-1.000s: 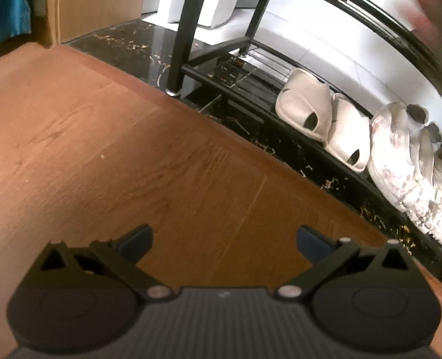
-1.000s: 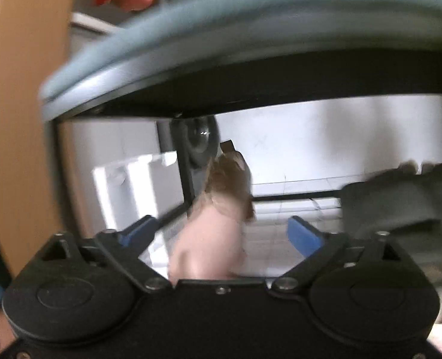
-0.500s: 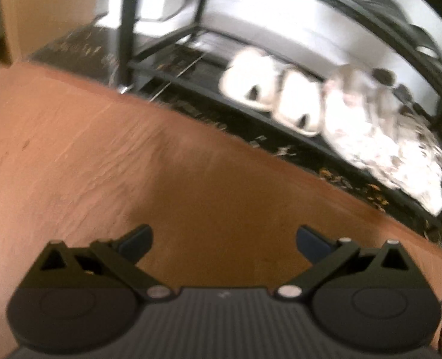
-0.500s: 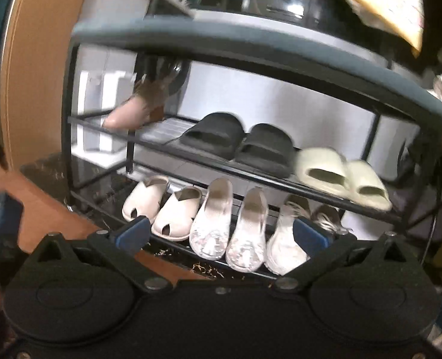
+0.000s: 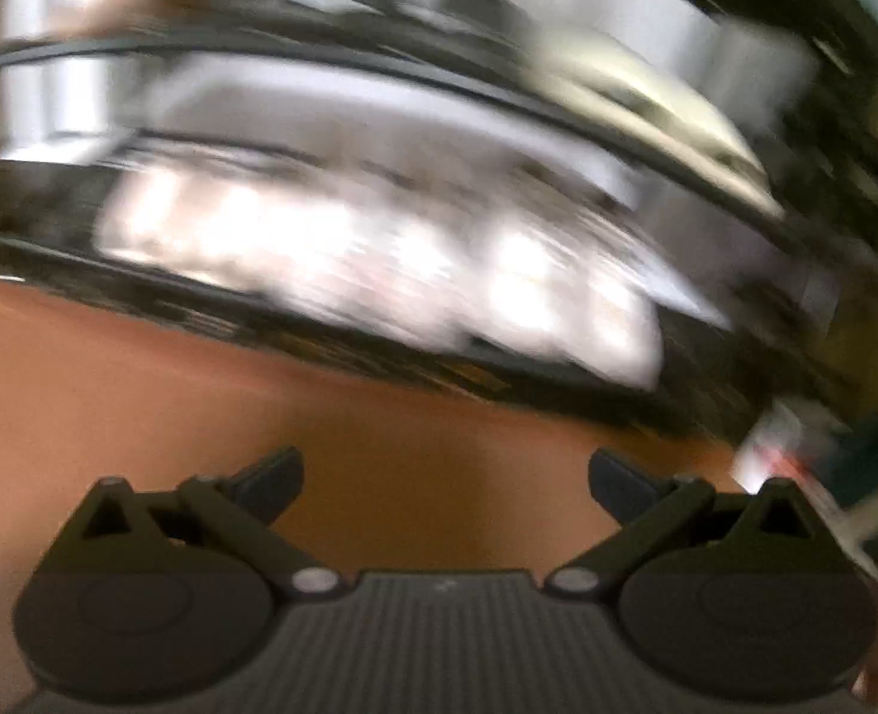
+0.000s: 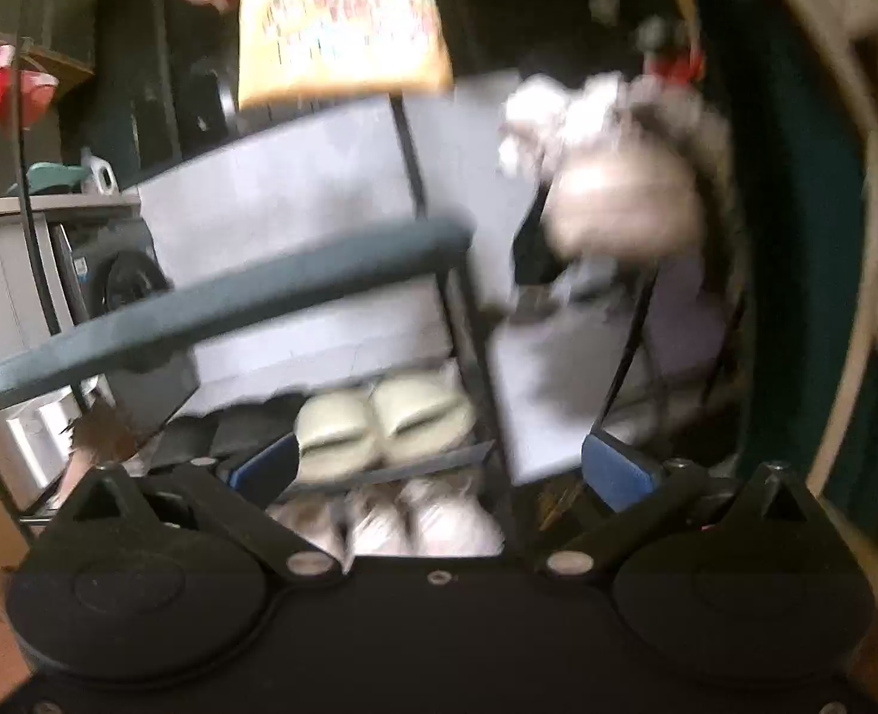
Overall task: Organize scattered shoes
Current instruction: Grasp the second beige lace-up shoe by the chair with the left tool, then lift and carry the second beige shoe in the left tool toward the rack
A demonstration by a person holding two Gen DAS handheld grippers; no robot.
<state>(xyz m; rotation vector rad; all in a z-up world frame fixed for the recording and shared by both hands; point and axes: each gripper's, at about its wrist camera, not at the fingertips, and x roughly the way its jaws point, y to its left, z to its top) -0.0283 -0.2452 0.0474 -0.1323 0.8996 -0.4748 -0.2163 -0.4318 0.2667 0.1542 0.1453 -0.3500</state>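
A black metal shoe rack (image 6: pixel 296 297) fills the right wrist view. A pair of pale green slides (image 6: pixel 379 416) sits on its middle shelf, with black slides (image 6: pixel 201 434) to their left and white shoes (image 6: pixel 415 523) on the shelf below. My right gripper (image 6: pixel 436 473) stands open in front of the rack, nothing between its fingers. The left wrist view is heavily blurred: a row of white shoes (image 5: pixel 379 273) smears along the rack's bottom shelf (image 5: pixel 320 351). My left gripper (image 5: pixel 445 479) hangs open over the wooden floor (image 5: pixel 141 392), holding nothing.
A yellow printed bag (image 6: pixel 344 18) hangs above the rack. A grey washing machine (image 6: pixel 112 273) stands at the left, and a pale fluffy bundle (image 6: pixel 617 178) hangs at the right near a teal curtain (image 6: pixel 796 238). Some packaging (image 5: pixel 796 464) lies on the floor at the right.
Both grippers have swung to the right along the rack, and both views are blurred by the motion. The right gripper now faces the rack's right end. Both stayed open.
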